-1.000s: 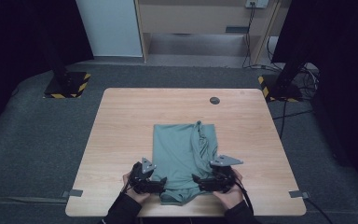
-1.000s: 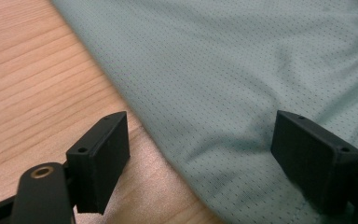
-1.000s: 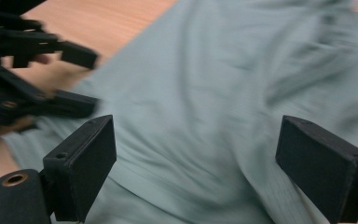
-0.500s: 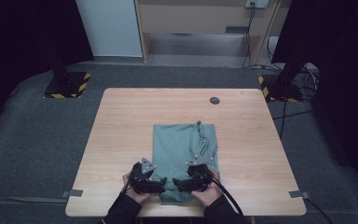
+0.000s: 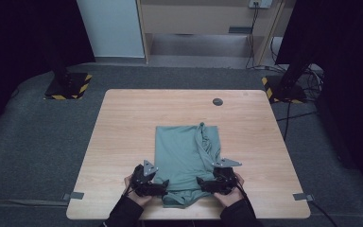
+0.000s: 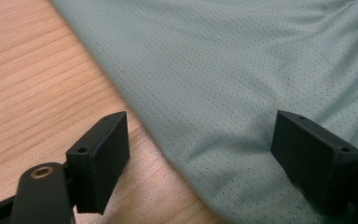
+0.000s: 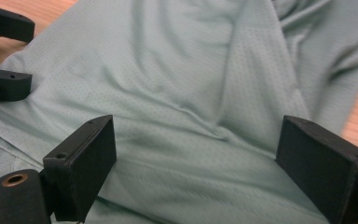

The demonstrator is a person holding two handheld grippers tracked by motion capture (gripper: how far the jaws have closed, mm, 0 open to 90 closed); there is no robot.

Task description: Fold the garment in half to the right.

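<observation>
A folded green mesh shirt (image 5: 185, 158) lies near the front edge of the wooden desk (image 5: 123, 127). The left gripper (image 5: 162, 185) and right gripper (image 5: 202, 183) sit wide apart over its front corners, holding nothing

Bare wood of the table (image 5: 132, 127) is left open on both flanks of the folded green shirt (image 5: 184, 151) and across the whole far half, where passage is interrupted by nothing but a small dark disc (image 5: 217, 101) lying flat near the far edge. At the near edge, room is narrowed by the left gripper (image 5: 163, 184) and the right gripper (image 5: 201, 182), which are set with jaws spread wide at the shirt's two near corners, facing each other. The strip between them is taken up by the shirt's near hem.
</observation>
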